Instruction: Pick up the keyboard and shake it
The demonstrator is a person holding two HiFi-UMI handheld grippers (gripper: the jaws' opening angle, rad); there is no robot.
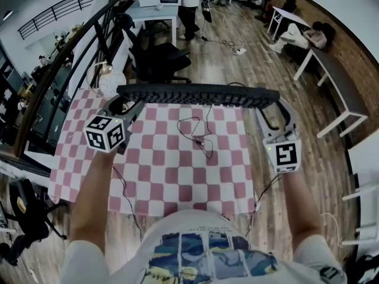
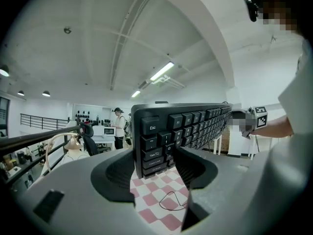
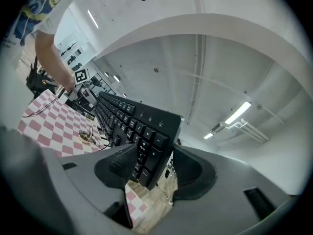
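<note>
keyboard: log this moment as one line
keyboard: held in the air over checkered tablecloth | left gripper: fingers shut on its esc end | right gripper: fingers shut on its numpad end

Your black full-size keyboard (image 1: 198, 94) hangs in the air at 12 o'clock, clear of the table, gripped at both short ends. Its length runs 9 to 3 o'clock, tipped steeply onto its long edge, Esc end at 9, number-pad end at 3.
</note>
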